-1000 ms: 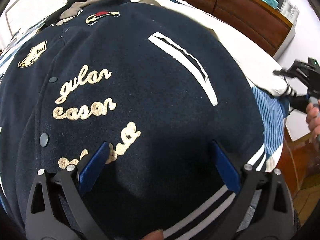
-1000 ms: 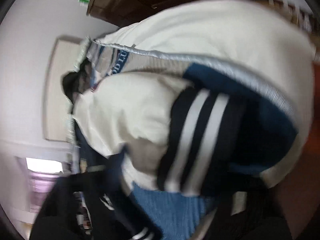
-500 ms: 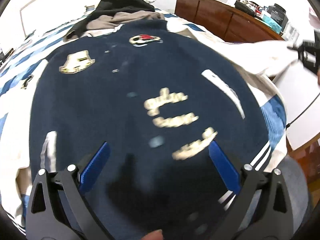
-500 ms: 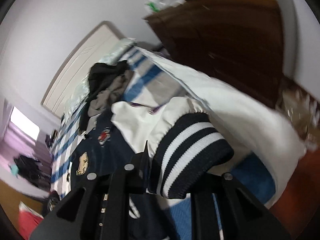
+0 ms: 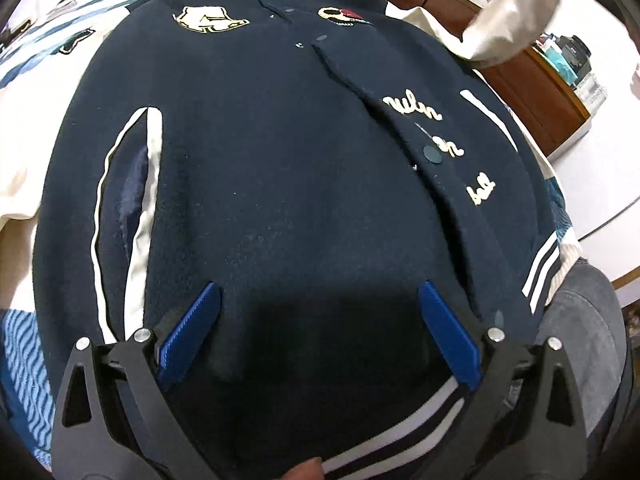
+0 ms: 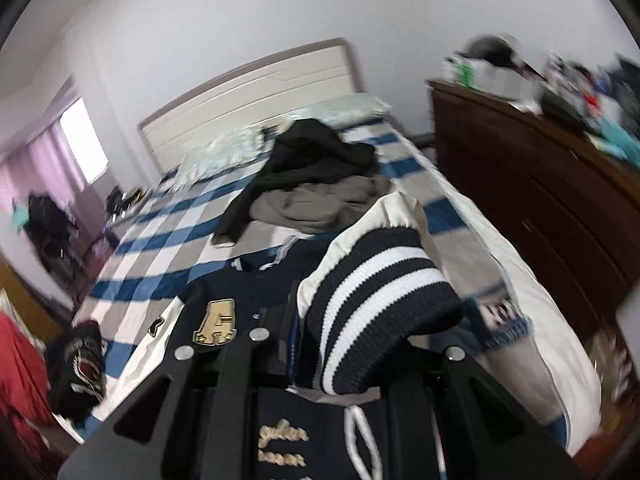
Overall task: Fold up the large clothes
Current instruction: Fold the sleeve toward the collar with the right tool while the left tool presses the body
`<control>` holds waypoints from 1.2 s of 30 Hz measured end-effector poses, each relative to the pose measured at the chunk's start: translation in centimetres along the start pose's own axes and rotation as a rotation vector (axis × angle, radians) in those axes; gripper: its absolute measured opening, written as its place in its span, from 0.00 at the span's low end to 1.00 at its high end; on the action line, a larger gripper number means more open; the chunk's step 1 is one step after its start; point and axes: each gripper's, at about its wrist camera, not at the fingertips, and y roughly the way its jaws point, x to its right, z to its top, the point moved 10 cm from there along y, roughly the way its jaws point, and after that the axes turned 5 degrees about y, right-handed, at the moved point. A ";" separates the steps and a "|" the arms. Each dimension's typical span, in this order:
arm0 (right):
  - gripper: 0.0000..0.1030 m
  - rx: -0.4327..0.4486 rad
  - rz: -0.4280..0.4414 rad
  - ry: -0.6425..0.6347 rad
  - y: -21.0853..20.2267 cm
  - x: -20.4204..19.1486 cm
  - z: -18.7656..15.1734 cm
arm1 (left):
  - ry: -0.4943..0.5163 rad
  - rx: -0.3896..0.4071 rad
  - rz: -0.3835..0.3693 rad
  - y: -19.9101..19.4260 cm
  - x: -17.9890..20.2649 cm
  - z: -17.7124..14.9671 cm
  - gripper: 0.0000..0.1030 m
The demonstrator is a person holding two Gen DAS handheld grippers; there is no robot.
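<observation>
Through the left wrist camera I saw the navy varsity jacket (image 5: 288, 184) lying front-up on the bed, snap placket running from collar to hem, its striped hem (image 5: 400, 432) nearest me. My left gripper (image 5: 318, 332) hung over the lower front panel with its blue pads (image 5: 190, 334) spread wide and nothing between them; whether the tips touched the wool I could not tell. The welt pocket (image 5: 132, 184) on the left side gaped a little. At the upper right, the cream sleeve (image 5: 516, 12) was raised in the air in front of the wooden dresser (image 5: 536, 84).

From the right wrist camera, my right gripper (image 6: 344, 344) was clamped on that sleeve's striped knit cuff (image 6: 376, 316), the cuff bunched between the jaws and the cream sleeve rising behind it. Below sat the jacket's gold "A" patch (image 6: 214, 326) and script lettering (image 6: 282, 446). Farther up the checked bedspread (image 6: 168, 236) lay a heap of dark and grey clothes (image 6: 316, 176), with a black garment (image 6: 78, 364) at the left edge. This view was smeared towards the edges, so the bite on the cuff looked secure but I would not swear to its depth.

The risks, as I judged them: the thick ribbed cuff could slide out as I carried the sleeve across the chest, dropping it crooked. With the left gripper not pinning the body, the sleeve's pull could drag the jacket sideways and wrinkle the loose placket. Swung too far, the sleeve could overshoot onto the bedspread.
</observation>
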 end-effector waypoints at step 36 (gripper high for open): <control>0.85 -0.585 0.235 -0.336 29.6 -27.8 -23.3 | 0.060 0.048 0.025 0.6 0.8 -0.2 0.94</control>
